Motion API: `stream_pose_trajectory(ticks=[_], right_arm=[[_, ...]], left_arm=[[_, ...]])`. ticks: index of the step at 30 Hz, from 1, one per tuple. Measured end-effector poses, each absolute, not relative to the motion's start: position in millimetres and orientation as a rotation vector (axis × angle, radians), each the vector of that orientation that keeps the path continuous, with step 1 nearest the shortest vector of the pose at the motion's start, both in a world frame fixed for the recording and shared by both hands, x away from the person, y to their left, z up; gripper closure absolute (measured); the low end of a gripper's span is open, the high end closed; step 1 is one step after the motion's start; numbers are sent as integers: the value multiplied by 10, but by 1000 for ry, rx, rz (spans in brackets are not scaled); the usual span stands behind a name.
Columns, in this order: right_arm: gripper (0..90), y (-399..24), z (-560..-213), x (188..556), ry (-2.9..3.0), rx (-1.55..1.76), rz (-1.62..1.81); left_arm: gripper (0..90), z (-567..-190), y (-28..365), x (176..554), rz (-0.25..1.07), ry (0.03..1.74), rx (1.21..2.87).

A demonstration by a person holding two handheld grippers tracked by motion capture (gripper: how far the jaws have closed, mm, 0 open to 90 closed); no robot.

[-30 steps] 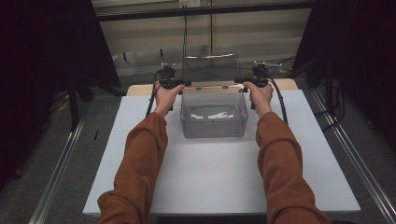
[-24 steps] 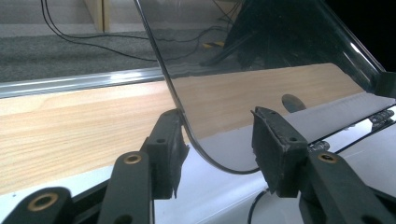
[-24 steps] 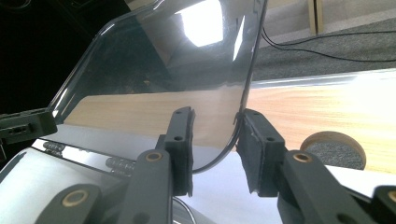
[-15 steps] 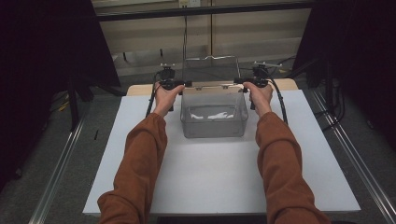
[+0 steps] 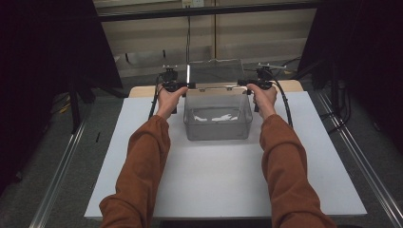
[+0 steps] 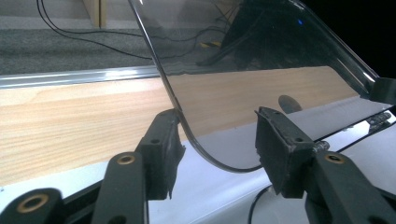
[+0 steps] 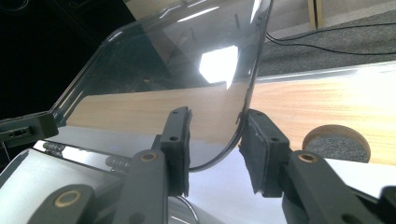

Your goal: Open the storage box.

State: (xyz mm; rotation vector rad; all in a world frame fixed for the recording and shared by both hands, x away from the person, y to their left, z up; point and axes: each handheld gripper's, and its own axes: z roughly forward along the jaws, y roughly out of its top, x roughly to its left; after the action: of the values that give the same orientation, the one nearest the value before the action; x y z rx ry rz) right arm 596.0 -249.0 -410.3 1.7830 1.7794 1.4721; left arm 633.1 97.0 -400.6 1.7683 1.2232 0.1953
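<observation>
A clear plastic box [image 5: 217, 124] with white pieces [image 5: 214, 116] in it stands on the white board [image 5: 223, 185]. Its hinged clear lid [image 5: 214, 71] is raised upright at the back. My left gripper [image 5: 187, 85] is at the lid's left corner and my right gripper [image 5: 242, 83] at its right corner. The jaws of my left gripper [image 6: 217, 140] have just been opening: the lid's rounded corner [image 6: 196, 140] sits between them, against one pad and well off the other. My right gripper [image 7: 217, 140] has also been opening, with the lid [image 7: 187, 60] loose in the gap.
A wooden strip [image 6: 70, 126] runs along the board's far edge, with a round cork-coloured disc [image 7: 336, 140] lying near it. A metal hinge bar [image 7: 79, 154] joins lid and box. Cables lie on the grey floor [image 6: 70, 51] beyond. Metal rails [image 5: 62, 171] flank the table.
</observation>
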Motion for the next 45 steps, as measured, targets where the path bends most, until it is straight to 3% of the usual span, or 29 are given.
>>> stream_pose_trajectory(ticks=[12, 17, 18, 24, 29, 33, 41, 45], right_arm=[[558, -2471, -4129, 5964, 1761, 1799, 1452], [588, -2495, -4108, 5952, 1760, 1778, 1420], [626, -2501, -4097, 5949, 1746, 1770, 1453], [566, -2405, -4067, 5934, 1751, 1671, 1425], [483, -2364, -4068, 5918, 1750, 1603, 1407], [356, -2370, -4037, 5888, 1717, 1545, 1397], [247, -2387, -4020, 5798, 1719, 1498, 1372], [108, -2361, -4006, 5721, 1717, 1455, 1336]], left_arm=[[484, -4040, 975, 6346, 229, 1220, 1769], [454, -4049, 959, 6346, 203, 1190, 1774], [475, -4049, 927, 6336, 238, 1188, 1792], [362, -4047, 904, 6316, 290, 1175, 1759], [292, -4007, 939, 6296, 348, 1129, 1755], [227, -4012, 966, 6272, 350, 1123, 1727], [128, -3971, 868, 6112, 447, 1042, 1735], [86, -3926, 821, 6033, 450, 1017, 1723]])
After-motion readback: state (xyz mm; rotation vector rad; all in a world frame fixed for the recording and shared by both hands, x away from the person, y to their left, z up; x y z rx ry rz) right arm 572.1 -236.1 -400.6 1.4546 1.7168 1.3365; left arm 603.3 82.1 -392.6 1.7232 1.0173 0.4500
